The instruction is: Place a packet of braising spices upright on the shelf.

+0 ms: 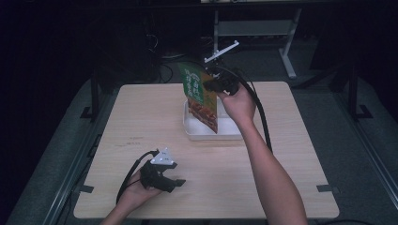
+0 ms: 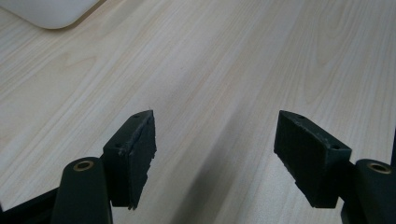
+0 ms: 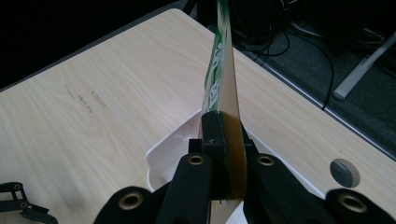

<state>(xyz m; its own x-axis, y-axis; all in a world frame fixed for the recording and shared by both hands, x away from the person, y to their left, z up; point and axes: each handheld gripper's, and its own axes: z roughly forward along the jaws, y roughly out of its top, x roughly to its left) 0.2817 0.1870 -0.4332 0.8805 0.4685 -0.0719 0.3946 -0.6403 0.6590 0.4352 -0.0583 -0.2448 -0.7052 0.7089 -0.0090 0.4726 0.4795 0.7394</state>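
A flat green and orange food packet point(image 1: 201, 96) hangs upright over a white tray point(image 1: 192, 130) near the table's middle, its lower edge down inside the tray. My right gripper point(image 1: 213, 86) is shut on the packet's right edge. In the right gripper view both black jaws clamp the thin packet point(image 3: 223, 79) edge-on above the tray point(image 3: 161, 158). My left gripper point(image 1: 176, 183) rests low near the table's front left, jaws open and empty. In the left gripper view its two pads point(image 2: 140, 149) stand wide apart over bare wood.
The light wooden table point(image 1: 141, 122) has free room left of the tray and along the front. A corner of the tray point(image 2: 46, 11) shows at the top left of the left gripper view. Beyond the far edge lie a dark floor, cables and a metal stand point(image 1: 288, 51).
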